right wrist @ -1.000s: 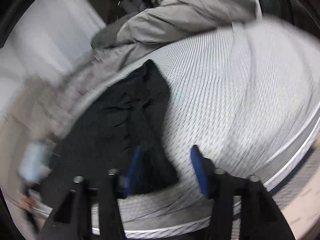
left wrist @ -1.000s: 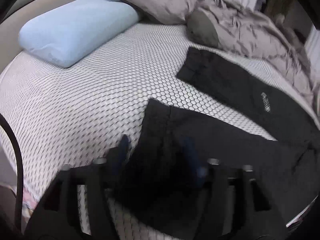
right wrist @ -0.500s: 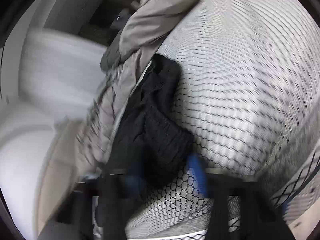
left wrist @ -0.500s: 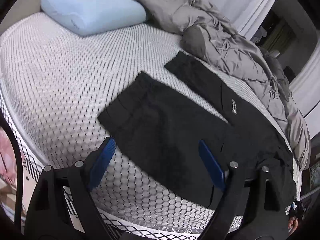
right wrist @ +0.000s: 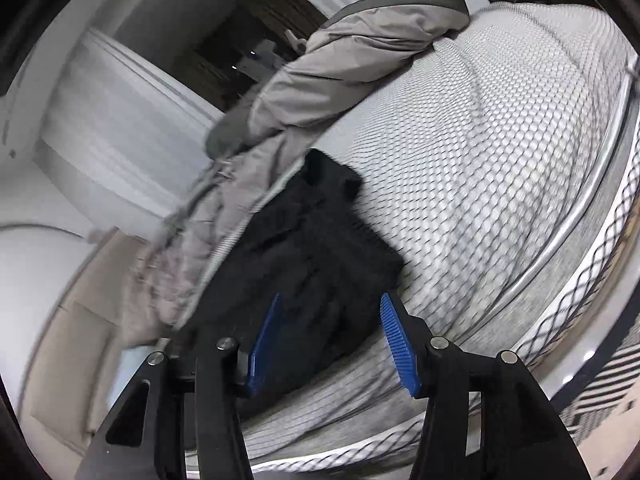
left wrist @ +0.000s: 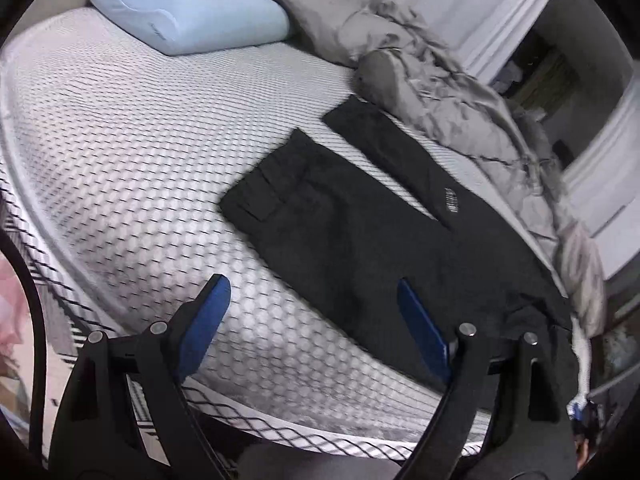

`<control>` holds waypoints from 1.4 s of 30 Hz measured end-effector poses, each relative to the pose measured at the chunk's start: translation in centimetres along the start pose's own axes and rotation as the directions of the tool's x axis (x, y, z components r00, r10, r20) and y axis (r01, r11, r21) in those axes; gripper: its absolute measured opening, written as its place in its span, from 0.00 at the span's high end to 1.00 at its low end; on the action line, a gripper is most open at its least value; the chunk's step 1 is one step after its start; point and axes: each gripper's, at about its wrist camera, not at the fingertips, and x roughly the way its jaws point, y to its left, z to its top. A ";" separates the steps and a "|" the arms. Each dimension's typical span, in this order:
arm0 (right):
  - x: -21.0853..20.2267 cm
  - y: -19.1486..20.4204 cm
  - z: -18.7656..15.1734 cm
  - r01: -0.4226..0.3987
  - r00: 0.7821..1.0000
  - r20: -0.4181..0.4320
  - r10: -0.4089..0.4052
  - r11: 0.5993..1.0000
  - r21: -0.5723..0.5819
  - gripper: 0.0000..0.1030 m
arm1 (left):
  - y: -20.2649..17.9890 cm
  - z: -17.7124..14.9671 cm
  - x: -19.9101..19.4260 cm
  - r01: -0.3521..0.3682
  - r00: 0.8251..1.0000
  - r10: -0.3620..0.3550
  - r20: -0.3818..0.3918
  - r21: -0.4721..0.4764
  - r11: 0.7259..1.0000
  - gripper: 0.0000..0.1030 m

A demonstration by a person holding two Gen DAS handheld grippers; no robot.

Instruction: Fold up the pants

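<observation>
Pants (left wrist: 360,232) lie spread flat on the bed (left wrist: 120,152), legs apart. Soft, limp, light fabric; we judge hems or waistband best to pinch. Left tongs (left wrist: 312,328) wide open, empty. Right tongs (right wrist: 332,340) have just reopened halfway, gripping nothing.

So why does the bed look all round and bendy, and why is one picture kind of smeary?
Left wrist view: the fisheye lens bends the mattress into a curve; the black pants and blue pillow look fairly sharp. Right wrist view: same bending, plus motion smear on the grey duvet and curtain, and dim light hides the pants' folds.
</observation>
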 end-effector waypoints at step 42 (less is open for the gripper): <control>0.6 -1.7 -2.5 0.187 0.980 0.063 -0.190 0.981 0.051 0.50 | 2.3 0.5 4.2 -0.083 0.997 0.083 -0.010 -0.069 0.994 0.68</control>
